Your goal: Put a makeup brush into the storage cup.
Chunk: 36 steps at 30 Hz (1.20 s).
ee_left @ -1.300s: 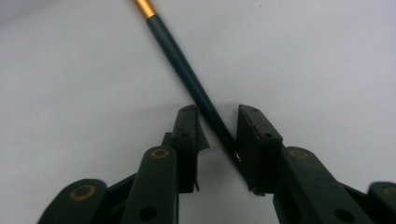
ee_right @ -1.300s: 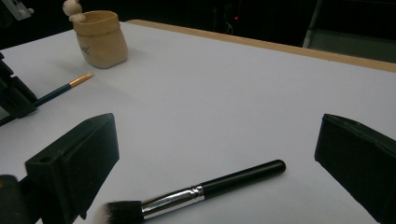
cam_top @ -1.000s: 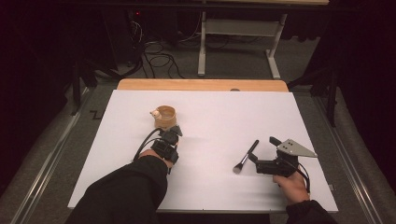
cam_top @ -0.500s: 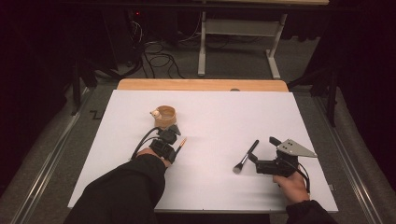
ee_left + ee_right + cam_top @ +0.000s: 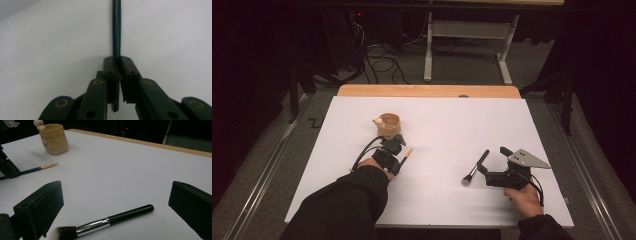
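A thin paint brush [image 5: 116, 35] with a dark handle lies on the white table, and my left gripper [image 5: 117, 61] is shut on that handle. In the high view the left gripper [image 5: 393, 149] sits just in front of a small wooden cup [image 5: 389, 123], with the brush's gold-ferruled tip [image 5: 407, 152] sticking out to its right. A black-handled makeup brush [image 5: 110, 221] lies flat between the wide-open jaws of my right gripper [image 5: 116, 196]. From above, the right gripper [image 5: 492, 162] is just right of this makeup brush [image 5: 475, 167], not touching it.
The white table top [image 5: 447, 125] has a wooden strip [image 5: 427, 91] along its far edge. The cup [image 5: 53, 138] carries a small round knob on its rim. Beyond the table are cables and a metal frame on the floor.
My left gripper has drawn back slightly from the cup toward the person, and the thin brush's tip now shows at its right. The right gripper and makeup brush have stayed put.
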{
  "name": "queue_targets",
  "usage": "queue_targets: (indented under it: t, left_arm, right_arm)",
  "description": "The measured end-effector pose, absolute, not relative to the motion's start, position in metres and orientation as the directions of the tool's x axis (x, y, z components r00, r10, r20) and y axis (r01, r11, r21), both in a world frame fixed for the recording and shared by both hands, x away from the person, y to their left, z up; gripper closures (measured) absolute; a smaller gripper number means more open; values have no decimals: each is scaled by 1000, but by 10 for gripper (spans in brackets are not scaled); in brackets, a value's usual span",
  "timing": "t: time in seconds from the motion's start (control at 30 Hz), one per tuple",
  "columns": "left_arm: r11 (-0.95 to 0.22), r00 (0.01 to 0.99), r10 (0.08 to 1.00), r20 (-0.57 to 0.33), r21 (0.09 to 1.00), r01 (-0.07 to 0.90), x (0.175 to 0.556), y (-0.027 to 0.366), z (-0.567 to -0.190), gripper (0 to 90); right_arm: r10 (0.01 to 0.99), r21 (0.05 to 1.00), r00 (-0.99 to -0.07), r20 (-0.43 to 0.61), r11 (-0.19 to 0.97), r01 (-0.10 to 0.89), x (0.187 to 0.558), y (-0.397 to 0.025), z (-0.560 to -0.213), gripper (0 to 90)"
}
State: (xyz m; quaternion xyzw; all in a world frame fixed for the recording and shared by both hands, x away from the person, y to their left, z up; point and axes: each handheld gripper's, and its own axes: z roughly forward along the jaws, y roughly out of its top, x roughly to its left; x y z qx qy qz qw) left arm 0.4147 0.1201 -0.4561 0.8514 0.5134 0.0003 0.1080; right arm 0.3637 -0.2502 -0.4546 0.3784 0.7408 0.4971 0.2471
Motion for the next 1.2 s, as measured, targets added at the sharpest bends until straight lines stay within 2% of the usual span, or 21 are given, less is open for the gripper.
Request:
queue_targets:
  t: [0.5, 0.83, 1.2]
  left_arm:
    - [-496, 519, 851, -79, 205, 844, 411, 119, -455, 842]
    - [-508, 540, 834, -113, 225, 832, 405, 115, -452, 842]
    - [-489, 538, 832, -133, 282, 826, 401, 127, -445, 843]
  right_arm:
    - [806, 921, -591, 13, 221, 321, 364, -251, -455, 6]
    - [807, 920, -590, 13, 221, 323, 365, -251, -456, 6]
    - [808, 920, -590, 8, 225, 320, 365, -251, -456, 6]
